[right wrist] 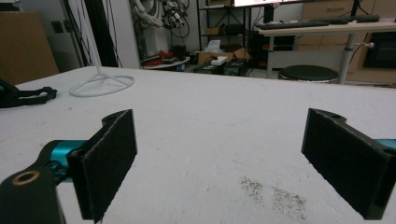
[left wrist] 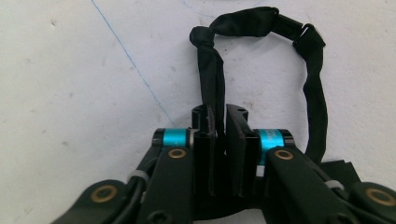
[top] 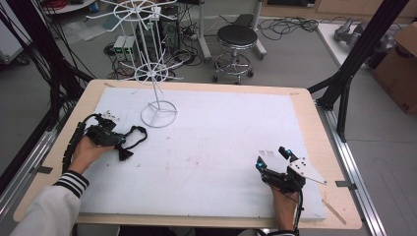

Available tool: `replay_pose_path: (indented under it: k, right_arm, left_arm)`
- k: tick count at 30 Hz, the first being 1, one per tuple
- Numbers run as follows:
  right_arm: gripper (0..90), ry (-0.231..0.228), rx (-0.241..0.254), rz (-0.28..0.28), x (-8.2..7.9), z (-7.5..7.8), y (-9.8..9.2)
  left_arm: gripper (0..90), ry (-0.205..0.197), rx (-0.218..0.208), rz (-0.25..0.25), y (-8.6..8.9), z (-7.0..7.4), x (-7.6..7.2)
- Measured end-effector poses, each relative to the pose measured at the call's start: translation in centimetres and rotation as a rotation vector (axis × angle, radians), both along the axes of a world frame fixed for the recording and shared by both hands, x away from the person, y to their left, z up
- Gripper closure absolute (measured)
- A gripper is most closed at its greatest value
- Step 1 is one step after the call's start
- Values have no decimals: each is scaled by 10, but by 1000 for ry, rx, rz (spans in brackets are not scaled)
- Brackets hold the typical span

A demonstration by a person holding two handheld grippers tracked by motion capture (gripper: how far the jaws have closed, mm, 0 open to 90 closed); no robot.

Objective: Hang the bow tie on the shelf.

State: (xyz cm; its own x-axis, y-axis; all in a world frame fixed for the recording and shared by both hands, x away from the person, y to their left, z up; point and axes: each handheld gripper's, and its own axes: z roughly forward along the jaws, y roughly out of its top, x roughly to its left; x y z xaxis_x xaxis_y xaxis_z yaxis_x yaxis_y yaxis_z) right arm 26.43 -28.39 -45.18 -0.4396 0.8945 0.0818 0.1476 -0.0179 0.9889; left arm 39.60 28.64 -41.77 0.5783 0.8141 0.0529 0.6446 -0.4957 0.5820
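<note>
A black strap loop [top: 135,137] lies on the white mat at the left. My left gripper [top: 118,140] is shut on one end of it. In the left gripper view the strap [left wrist: 261,23] arcs up from between the closed jaws and curves back down on the right. My right gripper [top: 273,157] rests near the mat's front right, open, with nothing between its fingers [right wrist: 108,158]. A white wire display stand [top: 156,73] rises from a ring base at the back left of the mat; in the right gripper view that ring base [right wrist: 102,85] lies far off, near the strap [right wrist: 29,97].
The white mat [top: 216,128] covers a wooden table [top: 314,113]. A black stool [top: 237,37], cables and boxes stand on the floor behind. Black frame posts [top: 361,49] flank the table at both sides. A dark smudge [right wrist: 275,196] marks the mat near my right gripper.
</note>
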Motion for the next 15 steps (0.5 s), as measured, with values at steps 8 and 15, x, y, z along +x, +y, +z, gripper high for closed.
replay_pose_path:
  k: [8, 15]
  right_arm:
    - [94, 0, 0, -1, 0, 0, 0]
    - [94, 1, 1, -1, 0, 0, 0]
  left_arm:
    - [852, -2, 3, -5, -1, 0, 0]
    - [856, -18, 0, -8, 0, 3, -2]
